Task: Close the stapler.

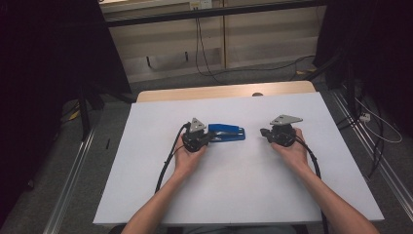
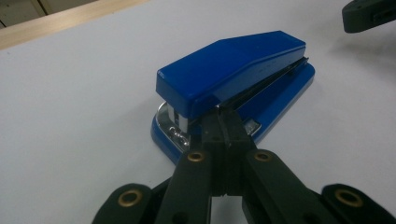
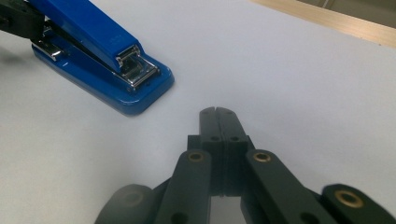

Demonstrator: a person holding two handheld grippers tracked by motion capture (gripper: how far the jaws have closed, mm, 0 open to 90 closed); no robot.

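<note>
Blue plastic marks the stapler (image 1: 227,132), which is seen in the high view lying on the white table (image 1: 234,195), directly beyond the tips of the left gripper (image 1: 210,138); the tips are met by its near end. The right gripper (image 1: 263,132) is held off to the other side, its tips turned toward the stapler with bare table between them.

In the left gripper view, the jaws of the left gripper (image 2: 223,122) are pressed flat together with nothing clamped between them. Their tips are laid against the stapler (image 2: 233,70) at the seam between its top arm and base, beside the chrome end; the body runs away ahead and to the right of the jaws.

In the right gripper view, the jaws of the right gripper (image 3: 217,112) are likewise fully closed and empty. The stapler (image 3: 100,56) is found ahead and to the left of them, apart, its metal mouth turned toward them.
</note>
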